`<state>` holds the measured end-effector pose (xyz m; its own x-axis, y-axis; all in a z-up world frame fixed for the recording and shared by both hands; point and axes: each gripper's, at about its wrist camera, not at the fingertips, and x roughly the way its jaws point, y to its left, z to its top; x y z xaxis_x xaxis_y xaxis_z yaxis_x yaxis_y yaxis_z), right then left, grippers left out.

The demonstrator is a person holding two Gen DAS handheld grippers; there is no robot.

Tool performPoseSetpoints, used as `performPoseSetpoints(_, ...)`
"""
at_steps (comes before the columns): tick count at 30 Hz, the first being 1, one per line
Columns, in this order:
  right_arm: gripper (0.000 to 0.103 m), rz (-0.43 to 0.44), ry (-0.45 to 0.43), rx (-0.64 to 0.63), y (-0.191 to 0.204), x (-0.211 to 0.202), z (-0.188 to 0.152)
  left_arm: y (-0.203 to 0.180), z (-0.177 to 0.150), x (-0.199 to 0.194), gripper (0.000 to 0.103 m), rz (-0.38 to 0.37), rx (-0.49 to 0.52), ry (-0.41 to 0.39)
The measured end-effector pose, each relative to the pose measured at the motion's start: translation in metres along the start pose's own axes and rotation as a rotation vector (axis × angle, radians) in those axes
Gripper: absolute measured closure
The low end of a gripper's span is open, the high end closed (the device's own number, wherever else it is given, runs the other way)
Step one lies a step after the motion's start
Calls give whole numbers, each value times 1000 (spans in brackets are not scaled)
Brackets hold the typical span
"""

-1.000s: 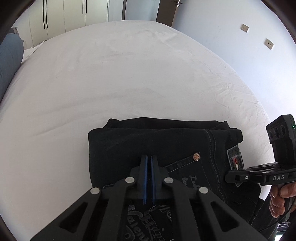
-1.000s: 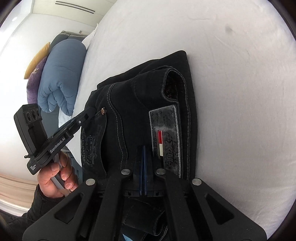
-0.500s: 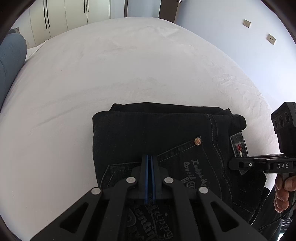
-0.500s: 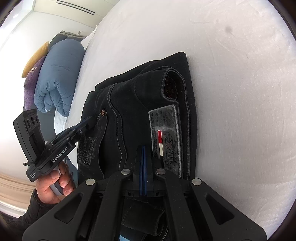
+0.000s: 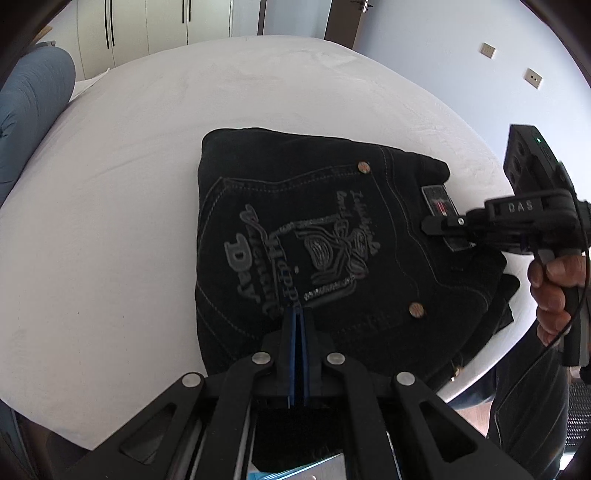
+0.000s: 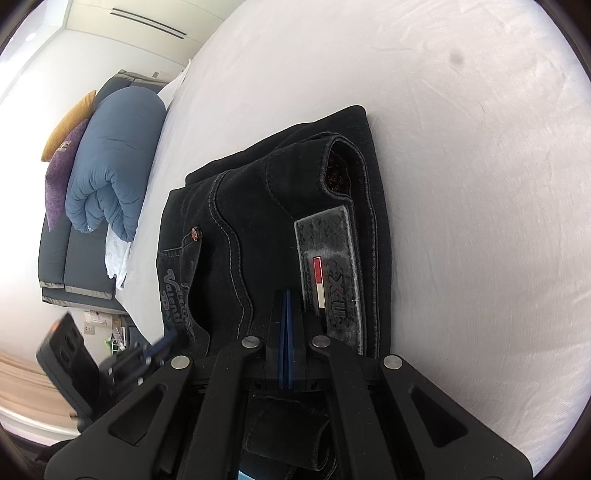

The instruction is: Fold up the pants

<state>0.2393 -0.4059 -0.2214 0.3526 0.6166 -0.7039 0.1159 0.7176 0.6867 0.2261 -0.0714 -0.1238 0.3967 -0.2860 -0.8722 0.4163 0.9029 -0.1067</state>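
The black pants (image 5: 314, 240) lie folded in a compact stack on the white bed (image 5: 129, 184), back pocket with grey embroidery and the waistband patch facing up. They also show in the right wrist view (image 6: 266, 229). My left gripper (image 5: 297, 314) is shut and empty, raised above the near edge of the stack. My right gripper (image 6: 284, 299) is shut and empty, just above the waistband beside the patch (image 6: 328, 273). It also shows in the left wrist view (image 5: 430, 224), hovering over the patch.
A rolled blue duvet (image 6: 110, 162) and purple and yellow pillows (image 6: 62, 170) sit at the bed's head. White wardrobes (image 5: 147, 29) stand beyond the bed. The bed's near edge (image 5: 480, 384) runs just behind the stack. The left gripper's body shows blurred in the right wrist view (image 6: 140, 358).
My left gripper has pulled back and up from the stack, so the whole pocket is now visible. The right gripper has barely moved.
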Motion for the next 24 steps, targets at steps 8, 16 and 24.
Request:
performPoseSetpoints(8, 98, -34, -13, -65, 29, -26, -15, -8, -32, -9, 103, -6, -7, -12)
performPoseSetpoints(16, 101, 186, -80, -39, -16, -26, -69, -7, -30, -3, 103, -46, -8, -21)
performPoseSetpoints(24, 34, 160, -225, -87, -24, -101, -78, 38, -14, -64, 0, -38, -117, -215)
